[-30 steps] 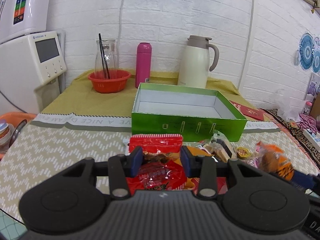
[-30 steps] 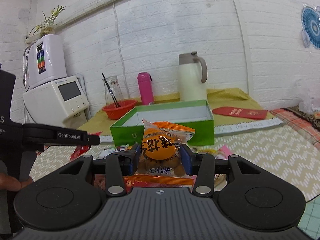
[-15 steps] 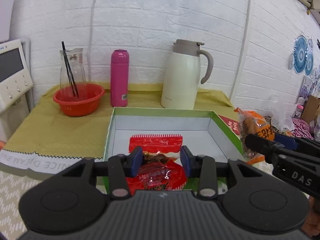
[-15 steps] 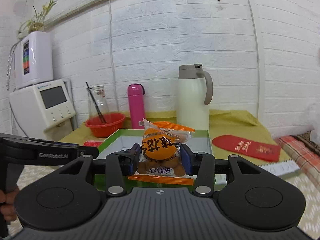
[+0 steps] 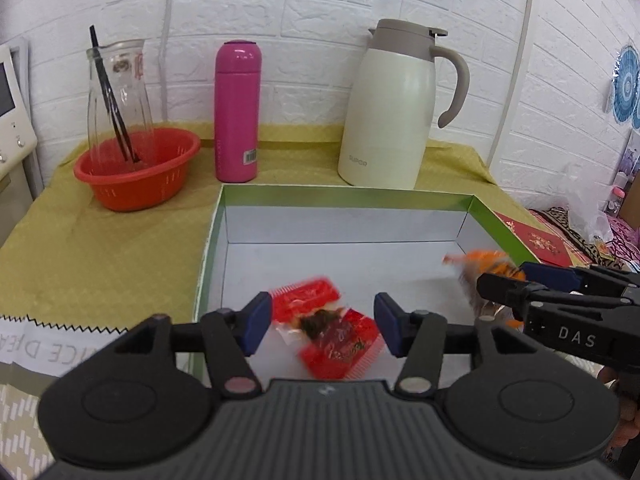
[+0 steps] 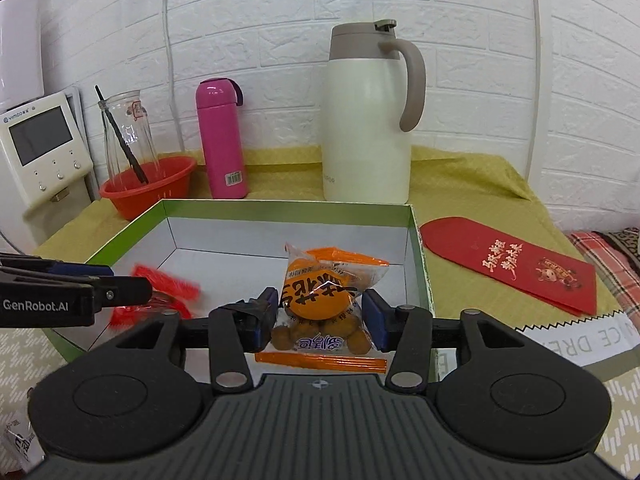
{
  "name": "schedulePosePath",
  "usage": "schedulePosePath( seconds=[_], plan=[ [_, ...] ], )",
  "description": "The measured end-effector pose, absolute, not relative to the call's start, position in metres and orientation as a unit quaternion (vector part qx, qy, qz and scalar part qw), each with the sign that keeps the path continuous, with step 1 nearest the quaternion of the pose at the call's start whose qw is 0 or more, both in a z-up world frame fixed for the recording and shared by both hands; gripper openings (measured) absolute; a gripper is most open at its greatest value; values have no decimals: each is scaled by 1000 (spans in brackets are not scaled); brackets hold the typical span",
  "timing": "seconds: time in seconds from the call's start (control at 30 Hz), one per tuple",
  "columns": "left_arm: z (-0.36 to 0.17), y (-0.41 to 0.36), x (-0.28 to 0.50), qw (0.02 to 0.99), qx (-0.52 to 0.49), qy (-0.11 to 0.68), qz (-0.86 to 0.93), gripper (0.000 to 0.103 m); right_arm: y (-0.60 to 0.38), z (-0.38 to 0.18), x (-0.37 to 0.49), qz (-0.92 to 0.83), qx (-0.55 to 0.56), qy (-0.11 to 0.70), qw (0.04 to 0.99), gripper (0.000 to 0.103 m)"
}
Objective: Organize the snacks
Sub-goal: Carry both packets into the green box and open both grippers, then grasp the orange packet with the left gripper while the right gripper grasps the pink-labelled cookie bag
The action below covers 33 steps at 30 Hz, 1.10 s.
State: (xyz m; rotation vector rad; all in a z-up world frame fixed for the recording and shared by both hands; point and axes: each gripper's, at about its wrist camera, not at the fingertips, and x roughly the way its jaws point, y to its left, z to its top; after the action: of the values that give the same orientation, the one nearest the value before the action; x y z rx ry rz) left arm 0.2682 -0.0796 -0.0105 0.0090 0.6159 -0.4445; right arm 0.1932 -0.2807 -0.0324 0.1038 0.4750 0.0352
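Observation:
A green box (image 5: pixel 344 192) with a white inside stands on the table, also in the right wrist view (image 6: pixel 288 205). My left gripper (image 5: pixel 320 328) is open over its near left part. A red snack packet (image 5: pixel 328 332) is blurred between its fingers, loose and falling into the box; it also shows in the right wrist view (image 6: pixel 168 284). My right gripper (image 6: pixel 320 320) is shut on an orange snack bag (image 6: pixel 324 304) over the box's right part. The bag appears blurred in the left wrist view (image 5: pixel 480 264).
Behind the box stand a red bowl (image 5: pixel 136 172) with a glass jar, a pink bottle (image 5: pixel 237 108) and a cream thermos jug (image 5: pixel 392 108). A red envelope (image 6: pixel 512 268) lies right of the box. A white appliance (image 6: pixel 40 152) stands at far left.
Both grippers moved forward over the box. My left gripper opened and let go of the red packet, which is dropping. The right gripper still holds the orange bag.

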Motion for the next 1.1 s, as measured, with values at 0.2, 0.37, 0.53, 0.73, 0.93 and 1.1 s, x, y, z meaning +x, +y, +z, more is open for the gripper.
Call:
schedulePosePath(
  seconds=[0.2,0.37,0.53,0.73,0.93,1.1],
  plan=[
    [7,-55,243,935,-4,290,-204,63,-295,3,140,55,36,153,986,103],
    [15,-37,183,947,6,262,-187,68,-308,15,74,72,30,141,987,103],
    [0,-45,126,948,47,255,-183,70,-310,-12,31,25,60,170,983,103],
    [-26,-74,104,937,122,253,-208,71,-296,-44,12,-30,109,183,977,103],
    [-31,-73,102,933,101,247,-243,73,-282,-63,16,-7,77,207,975,103],
    [-34,-72,105,913,78,263,-302,73,-285,-67,19,-3,83,220,972,103]
  ],
)
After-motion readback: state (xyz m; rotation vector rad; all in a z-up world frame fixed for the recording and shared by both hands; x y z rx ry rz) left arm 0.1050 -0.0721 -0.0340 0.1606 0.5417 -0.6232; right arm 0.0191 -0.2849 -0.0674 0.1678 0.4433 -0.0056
